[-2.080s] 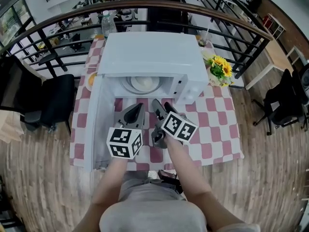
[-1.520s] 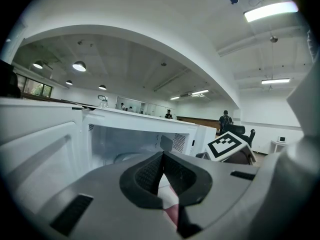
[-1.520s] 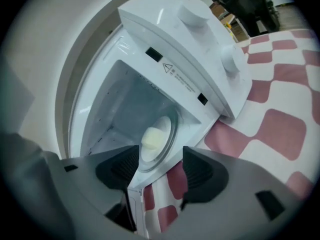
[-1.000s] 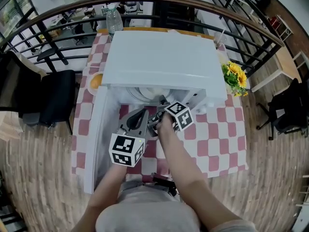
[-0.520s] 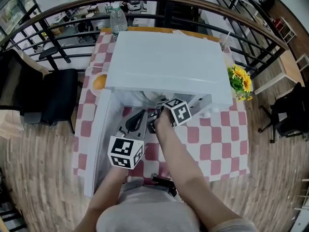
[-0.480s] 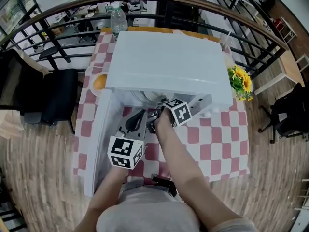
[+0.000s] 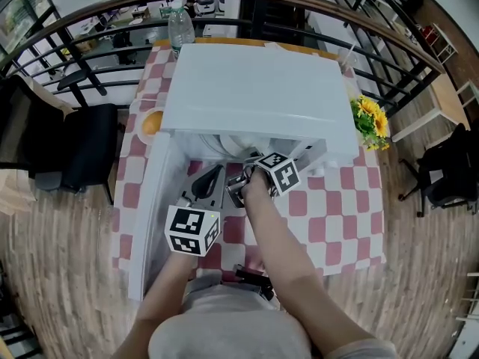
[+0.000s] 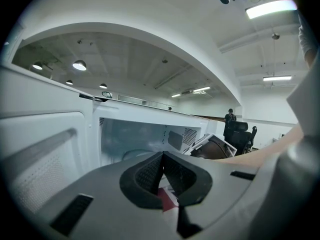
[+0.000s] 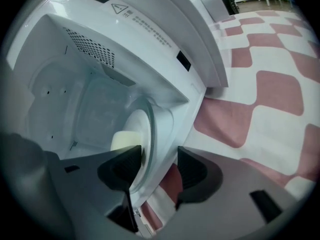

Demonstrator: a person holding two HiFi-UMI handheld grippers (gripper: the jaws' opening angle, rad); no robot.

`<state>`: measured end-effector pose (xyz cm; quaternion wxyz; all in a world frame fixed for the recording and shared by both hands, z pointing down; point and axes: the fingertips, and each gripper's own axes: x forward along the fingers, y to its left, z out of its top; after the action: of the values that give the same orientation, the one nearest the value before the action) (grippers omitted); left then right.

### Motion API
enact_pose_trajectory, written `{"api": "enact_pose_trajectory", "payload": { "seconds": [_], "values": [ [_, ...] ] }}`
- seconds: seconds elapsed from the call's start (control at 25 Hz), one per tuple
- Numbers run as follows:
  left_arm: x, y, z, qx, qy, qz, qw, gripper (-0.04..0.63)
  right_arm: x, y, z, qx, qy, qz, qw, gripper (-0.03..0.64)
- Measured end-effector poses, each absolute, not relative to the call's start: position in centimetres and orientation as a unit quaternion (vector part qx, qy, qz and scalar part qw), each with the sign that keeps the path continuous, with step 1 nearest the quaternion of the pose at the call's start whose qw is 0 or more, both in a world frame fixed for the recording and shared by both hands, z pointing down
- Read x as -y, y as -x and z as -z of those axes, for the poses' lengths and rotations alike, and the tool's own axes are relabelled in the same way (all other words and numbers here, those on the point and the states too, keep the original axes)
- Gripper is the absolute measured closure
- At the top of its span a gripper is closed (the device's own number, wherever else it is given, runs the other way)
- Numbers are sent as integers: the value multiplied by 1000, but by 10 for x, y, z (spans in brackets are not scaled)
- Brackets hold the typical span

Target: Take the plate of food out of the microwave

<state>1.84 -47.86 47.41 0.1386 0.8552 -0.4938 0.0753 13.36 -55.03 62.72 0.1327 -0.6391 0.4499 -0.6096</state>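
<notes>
On the checked cloth (image 7: pixel 340 208): sunflowers (image 7: pixel 368 118) at its right edge, a bottle (image 7: pixel 177 27) at its far edge, an orange (image 7: pixel 152 122) at its left edge.

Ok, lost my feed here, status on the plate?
Right claw open, just been closing, plate rim between its jaws, no grip yet. Left claw shut, empty. It sits inside microwave, door open, nothing blocking.

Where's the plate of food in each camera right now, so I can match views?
Head view: plate at centre, under the microwave's top front edge.
Left gripper view: likely the pale curved rim on the cavity floor, lower centre.
Right gripper view: lower centre, holding yellowish food.
Shared landmark: the microwave's open cavity.
</notes>
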Motion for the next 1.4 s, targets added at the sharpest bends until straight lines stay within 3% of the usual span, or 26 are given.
{"api": "enact_pose_trajectory", "payload": {
  "seconds": [0.32, 0.76, 0.8, 0.88, 1.4],
  "values": [
    [477, -16, -476, 497, -853, -78, 137, 594, 544, -134, -622, -459, 628, 613, 142, 439],
    [475, -17, -475, 494, -855, -81, 134, 594, 543, -127, -611, -501, 625, 590, 103, 478],
    [475, -17, -476, 494, -855, -81, 134, 594, 544, -127, -608, -507, 627, 583, 99, 516],
    [475, -18, -476, 494, -855, -80, 136, 594, 545, -126, -606, -511, 626, 581, 100, 525],
    [473, -20, -475, 490, -857, -79, 141, 594, 545, -126, -607, -508, 524, 623, 281, 580]
  ]
}}
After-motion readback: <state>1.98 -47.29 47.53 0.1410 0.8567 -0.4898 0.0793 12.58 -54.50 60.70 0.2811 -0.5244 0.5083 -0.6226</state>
